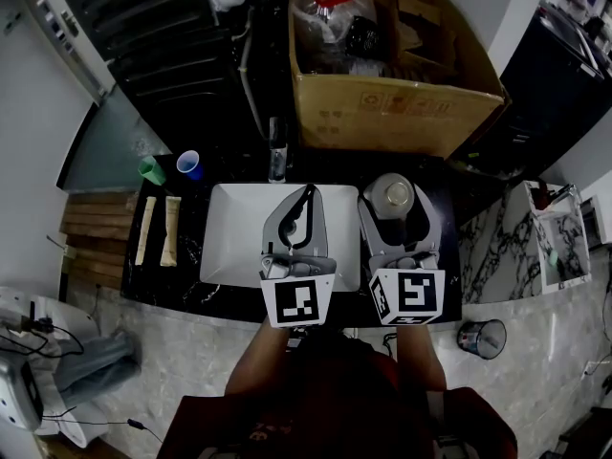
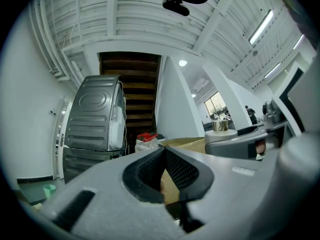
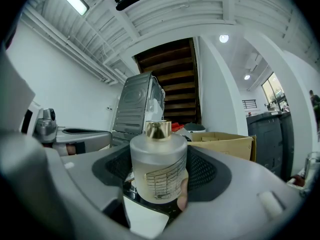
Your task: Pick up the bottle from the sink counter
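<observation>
— Black stone counter (image 1: 182, 290) first: checking clearance. Seeing a white sink (image 1: 234, 247) set into it and a cardboard box (image 1: 397, 103) standing behind.

— Moving on to the grippers?

— Finding the left gripper (image 1: 306, 197) hanging over the sink, jaws drawn together on nothing. Finding the right gripper (image 1: 390, 208) clamping the bottle (image 3: 159, 159) upright, pads (image 3: 205, 172) pressing on both flanks, just right of the sink. Not managing to tell whether the base is clear of the counter.

— Advising on the lift?

— Recommending an even squeeze low on the body, a straight vertical rise and no tilt. Judging smooth glass likely to slide in a slack grip. Suggesting parking the idle gripper out of the path.

— Recording surfaces?

— Noting grey moulded jaws, with the pads black, cross-hatched and rubbery-looking. Noting a squat cylinder of frosted, translucent glass with a rounded shoulder. Noting a pale label (image 3: 163, 181) carrying fine printed lines. Noting, smallest, a short gold cap (image 3: 158, 129), shiny and metallic-looking.
</observation>
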A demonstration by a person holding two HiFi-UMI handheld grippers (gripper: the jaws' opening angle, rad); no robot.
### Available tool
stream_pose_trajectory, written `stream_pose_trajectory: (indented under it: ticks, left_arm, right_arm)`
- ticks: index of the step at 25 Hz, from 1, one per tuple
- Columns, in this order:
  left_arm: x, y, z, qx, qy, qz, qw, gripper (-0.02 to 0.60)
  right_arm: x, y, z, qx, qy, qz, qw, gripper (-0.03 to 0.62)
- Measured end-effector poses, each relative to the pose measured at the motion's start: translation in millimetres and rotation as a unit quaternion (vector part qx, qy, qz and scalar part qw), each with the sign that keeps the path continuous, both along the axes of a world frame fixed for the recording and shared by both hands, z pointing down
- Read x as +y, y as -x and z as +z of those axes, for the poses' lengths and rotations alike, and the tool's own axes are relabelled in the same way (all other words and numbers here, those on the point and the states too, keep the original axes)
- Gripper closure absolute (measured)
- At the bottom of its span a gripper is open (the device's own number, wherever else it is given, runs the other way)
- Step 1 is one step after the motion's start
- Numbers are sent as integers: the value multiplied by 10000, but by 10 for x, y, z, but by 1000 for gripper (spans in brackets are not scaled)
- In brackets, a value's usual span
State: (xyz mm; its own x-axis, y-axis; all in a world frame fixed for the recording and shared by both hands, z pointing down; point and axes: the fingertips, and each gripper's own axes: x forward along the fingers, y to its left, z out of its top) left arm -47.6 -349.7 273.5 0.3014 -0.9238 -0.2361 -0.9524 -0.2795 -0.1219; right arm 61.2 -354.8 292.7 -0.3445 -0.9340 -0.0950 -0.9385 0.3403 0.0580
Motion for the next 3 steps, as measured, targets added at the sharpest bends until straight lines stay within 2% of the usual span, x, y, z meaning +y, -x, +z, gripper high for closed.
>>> stream_pose_trajectory:
  ticks: [3]
  left_arm:
    - [24,-3,-2,42,5,0,10000,578]
  right_arm:
    - [26,-8,5,8,2,2,10000,266]
